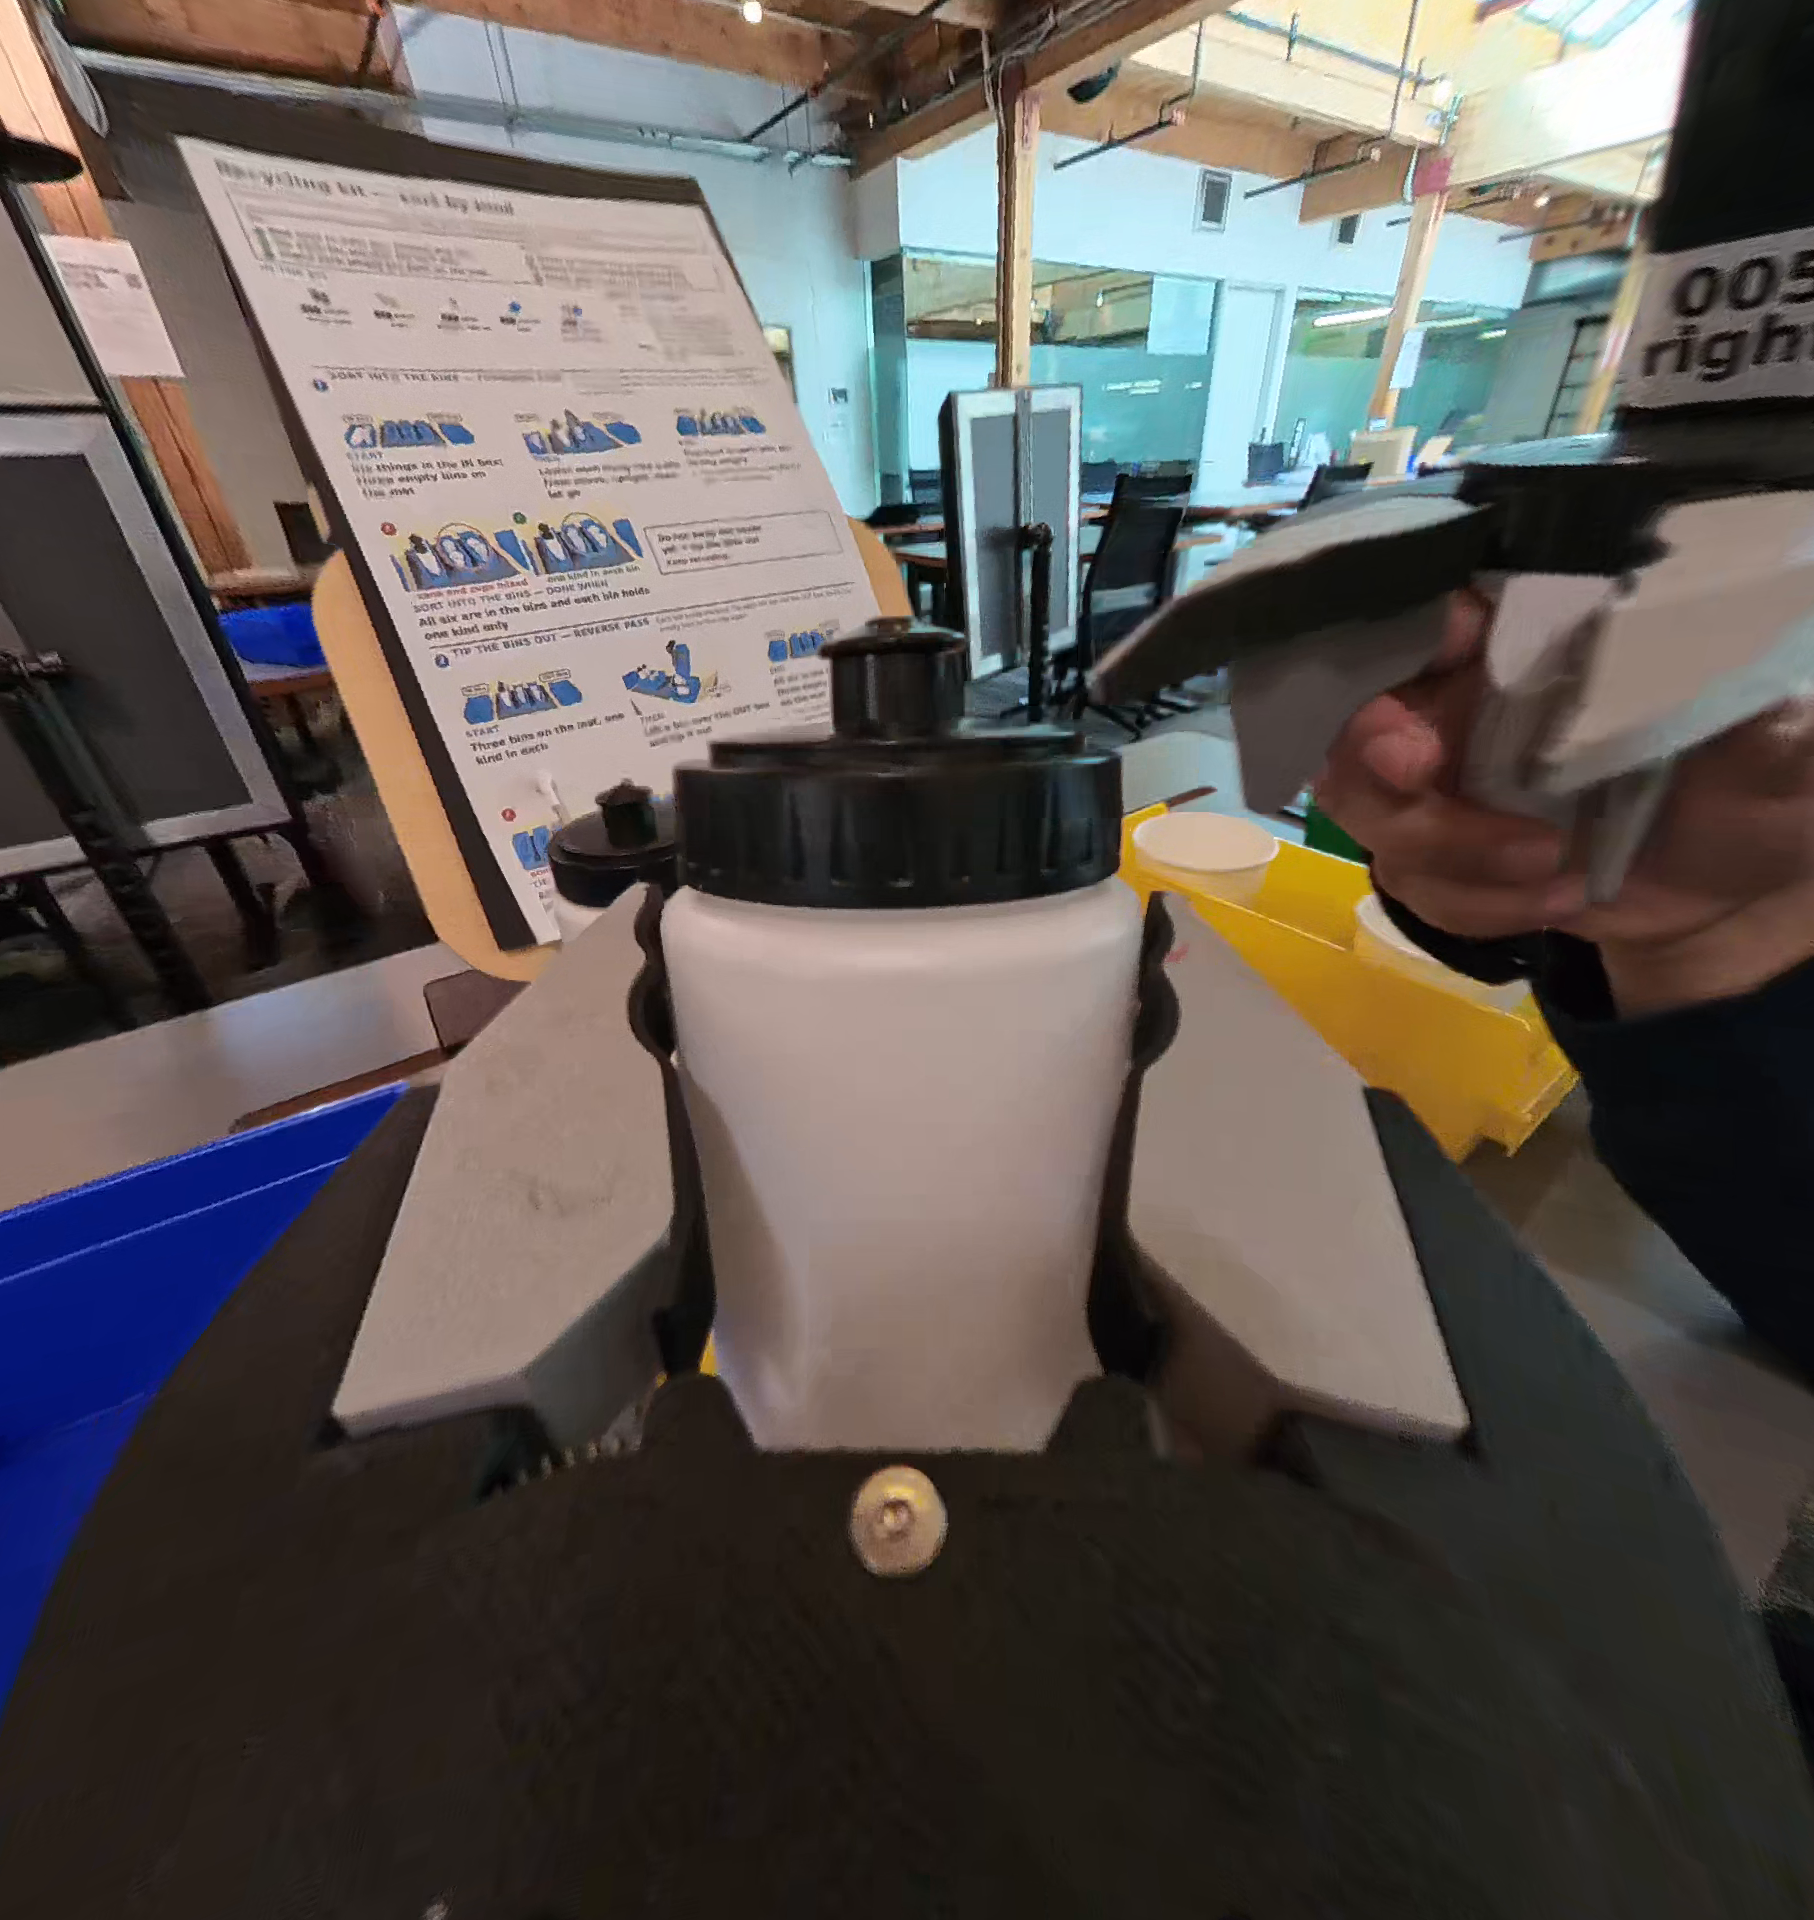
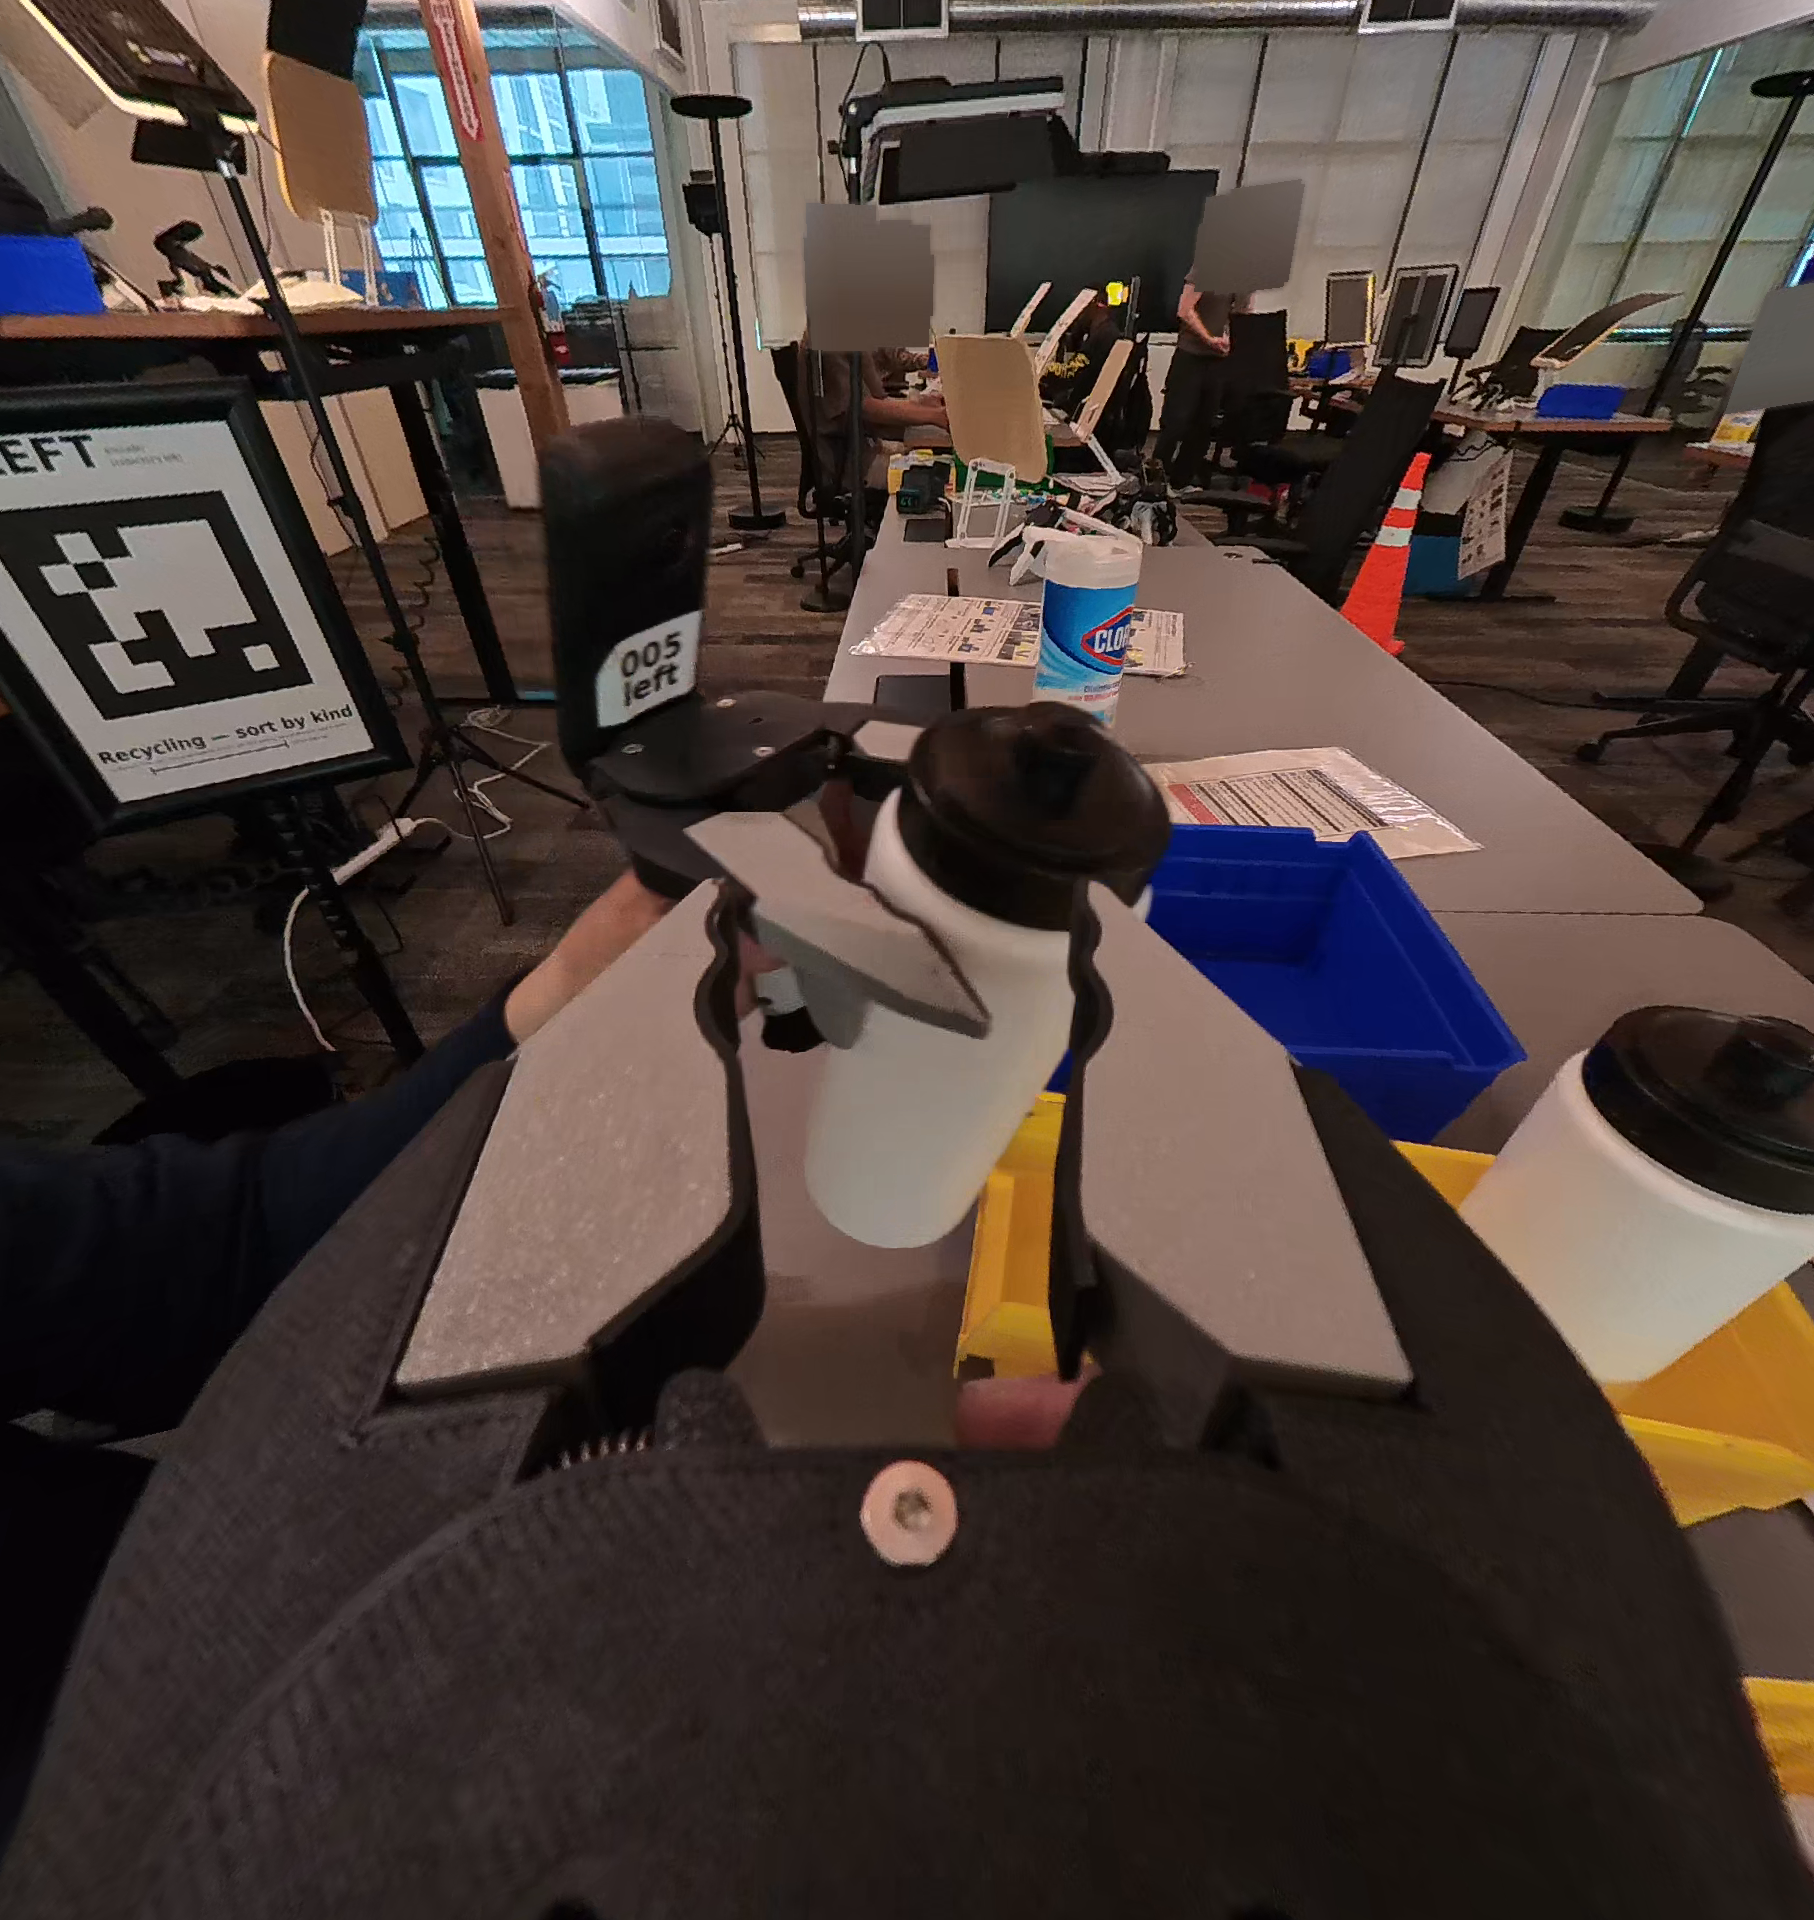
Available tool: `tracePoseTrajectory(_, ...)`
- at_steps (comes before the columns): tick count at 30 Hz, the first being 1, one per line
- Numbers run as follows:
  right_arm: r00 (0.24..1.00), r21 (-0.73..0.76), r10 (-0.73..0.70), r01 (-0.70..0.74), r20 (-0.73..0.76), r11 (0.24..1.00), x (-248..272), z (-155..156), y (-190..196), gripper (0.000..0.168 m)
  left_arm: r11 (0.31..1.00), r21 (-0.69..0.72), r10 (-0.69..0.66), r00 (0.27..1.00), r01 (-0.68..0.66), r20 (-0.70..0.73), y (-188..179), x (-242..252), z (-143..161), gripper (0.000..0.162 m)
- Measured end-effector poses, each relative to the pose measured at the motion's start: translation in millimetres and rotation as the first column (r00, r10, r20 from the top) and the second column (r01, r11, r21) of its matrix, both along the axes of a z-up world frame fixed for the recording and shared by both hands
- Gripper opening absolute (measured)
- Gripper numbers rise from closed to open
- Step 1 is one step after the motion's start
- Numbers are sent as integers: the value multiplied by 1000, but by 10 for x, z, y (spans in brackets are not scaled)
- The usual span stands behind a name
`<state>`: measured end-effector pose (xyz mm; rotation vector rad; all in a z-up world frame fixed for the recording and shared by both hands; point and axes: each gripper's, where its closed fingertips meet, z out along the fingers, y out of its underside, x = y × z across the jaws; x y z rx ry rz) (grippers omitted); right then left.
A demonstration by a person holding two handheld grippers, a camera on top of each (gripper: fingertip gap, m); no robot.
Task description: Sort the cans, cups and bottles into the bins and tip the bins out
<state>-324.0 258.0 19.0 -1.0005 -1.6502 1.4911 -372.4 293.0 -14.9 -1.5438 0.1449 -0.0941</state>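
Observation:
My left gripper [image 1: 898, 987] is shut on a white bottle [image 1: 903, 1143] with a black cap, held upright in the air. The right wrist view shows that bottle [image 2: 934, 1101] tilted above a yellow bin [image 2: 1017, 1247], near a blue bin [image 2: 1329, 966]. My right gripper [image 2: 898, 935] is open and empty, facing the held bottle from a short way off. It also shows in the left wrist view [image 1: 1173, 727], held by a hand at the upper right. A second white bottle [image 2: 1661, 1195] leans in the yellow bin at the right. Two white cups [image 1: 1204, 847] sit in a yellow bin [image 1: 1329, 997].
A blue bin [image 1: 103, 1403] is at my lower left. An instruction board [image 1: 529, 499] stands behind the bottle. A wipes canister [image 2: 1085, 623] and sheets lie on the grey table [image 2: 1298, 675]. A framed marker sign [image 2: 144, 603] stands at the left, and an orange cone [image 2: 1386, 561] stands beyond the table.

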Motion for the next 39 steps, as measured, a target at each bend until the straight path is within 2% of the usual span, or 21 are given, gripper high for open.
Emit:
tracePoseTrajectory(6, 1000, 3, -5, 5, -17, 1000, 54, 48, 26, 62, 997, -66, 36, 996, -31, 80, 518, -394, -28, 89)
tracePoseTrajectory(12, 1000, 0, -4, 4, -27, 1000, 88, 80, 44, 61, 1000, 11, 17, 975, -20, 221, 893, -495, -68, 87)
tracePoseTrajectory(15, 999, -2, -5, 5, -35, 1000, 118, 107, 60, 61, 999, -29, 46, 975, -41, 219, 980, -488, -267, 85)
tracePoseTrajectory(19, 999, 0, -9, 9, -50, 1000, 165, 151, 89, 61, 995, -84, 65, 982, -50, 179, 915, -436, -511, 85)
tracePoseTrajectory(23, 998, -11, -5, 4, -58, 1000, 184, 181, 95, 61, 994, -96, 69, 981, -53, 181, 800, -397, -604, 86)
tracePoseTrajectory(29, 998, 11, -1, 2, -58, 1000, 188, 167, 44, 61, 985, -141, 114, 989, -100, 97, 617, -342, -863, 86)
tracePoseTrajectory(34, 999, 15, -2, 3, -50, 1000, 173, 144, 26, 61, 985, -117, 135, 987, -124, 84, 458, -326, -860, 86)
tracePoseTrajectory(39, 1000, 19, -3, 4, -30, 1000, 144, 93, 18, 63, 992, -64, 115, 987, -108, 108, 348, -277, -719, 90)
